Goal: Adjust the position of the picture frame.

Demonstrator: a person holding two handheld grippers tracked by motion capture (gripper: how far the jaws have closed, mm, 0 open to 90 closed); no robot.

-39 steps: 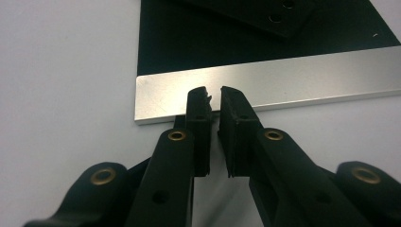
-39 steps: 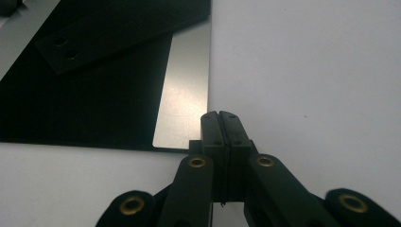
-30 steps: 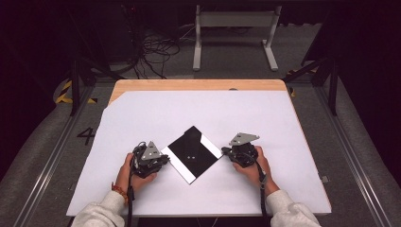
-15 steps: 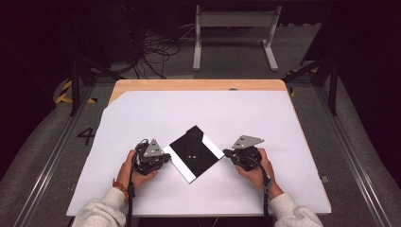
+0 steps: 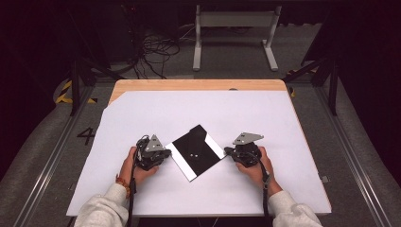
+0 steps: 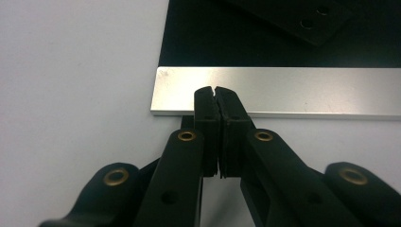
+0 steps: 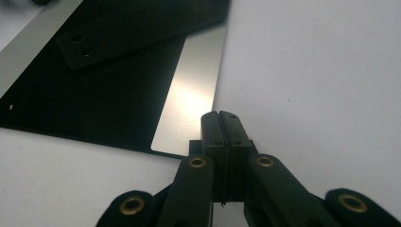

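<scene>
A black square plate (image 5: 196, 152) with a silver strip along two opposite edges lies turned like a diamond on the white table sheet (image 5: 213, 113). A smaller black bar with two holes (image 7: 142, 33) rests on top of it. My left gripper (image 5: 165, 152) is shut, its tips over the near edge of the left silver strip (image 6: 302, 90), nothing between the jaws (image 6: 217, 92). My right gripper (image 5: 228, 151) is shut too, its tips (image 7: 220, 116) touching the outer edge of the other silver strip (image 7: 194, 90).
The white sheet covers a wooden table (image 5: 198, 85) with wide bare room around the plate. Beyond the far edge are floor cables (image 5: 156, 47) and a metal stand (image 5: 234, 33). Rails run along both sides of the table.
My right gripper has shifted slightly to the right and my left has crept a little closer to the plate. Both stay shut, and the plate has hardly moved.
</scene>
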